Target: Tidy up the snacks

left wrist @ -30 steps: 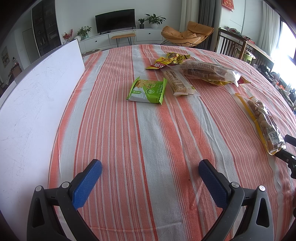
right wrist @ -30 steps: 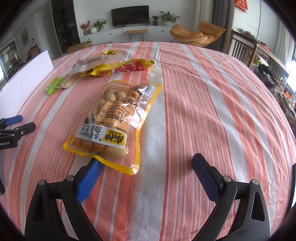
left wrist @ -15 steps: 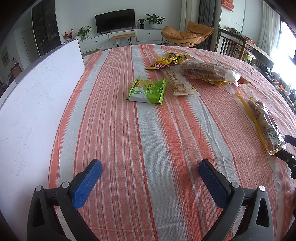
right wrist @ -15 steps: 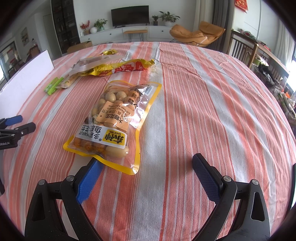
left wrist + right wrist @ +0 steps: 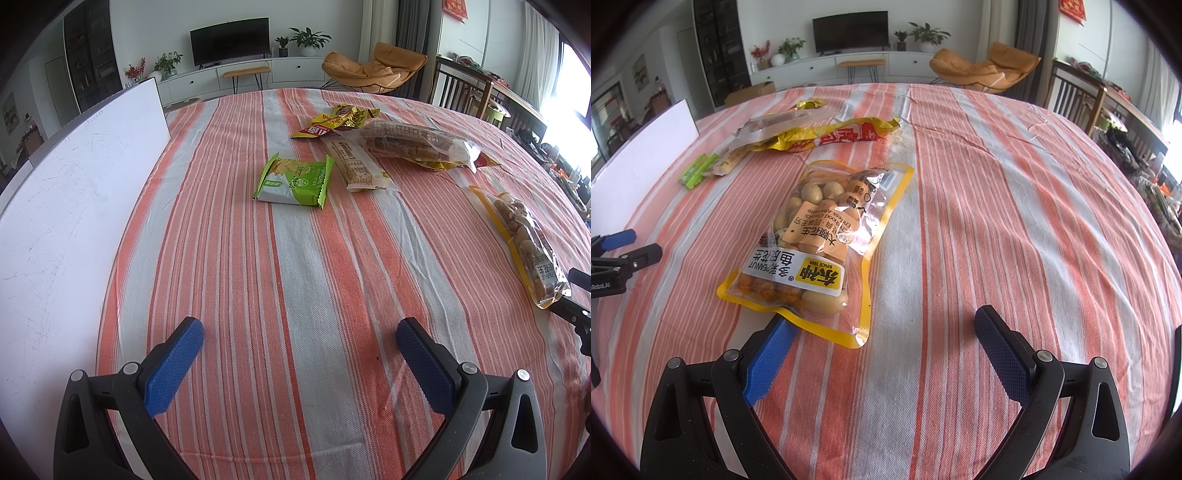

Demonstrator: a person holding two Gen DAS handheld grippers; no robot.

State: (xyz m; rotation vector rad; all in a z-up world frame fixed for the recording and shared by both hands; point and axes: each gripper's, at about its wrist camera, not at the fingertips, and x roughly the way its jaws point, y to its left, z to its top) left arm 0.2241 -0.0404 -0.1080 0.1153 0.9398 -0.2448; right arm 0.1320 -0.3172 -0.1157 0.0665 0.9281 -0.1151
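So the right gripper (image 5: 884, 338) is spread wide with nothing in it, and its left pad (image 5: 768, 360) is tucked right at the near bottom corner of the peanut bag (image 5: 816, 240), touching or just under the yellow seal. The bag lies flat on the striped tablecloth (image 5: 1015, 221), running away from the gripper and a bit to its left.

If I'm grabbing this one, I'd shift left so the near edge sits between both pads, then pinch the flat sealed rim rather than the lumpy nut part. That film looks slippery and the nuts would roll under pressure.

The left gripper (image 5: 299, 349) is also wide open and empty, hovering over bare cloth. Ahead of it lies the green cracker pack (image 5: 293, 181), with a long beige packet (image 5: 360, 166) just right of that, and a clear bag of brown snacks (image 5: 413, 142) and a yellow-red wrapper (image 5: 332, 123) farther out. A white board (image 5: 70, 206) stands along its left side.

Compared with half a second and a second ago: basically nothing. Both grippers sit in the same spot, same opening, and no snack has budged.
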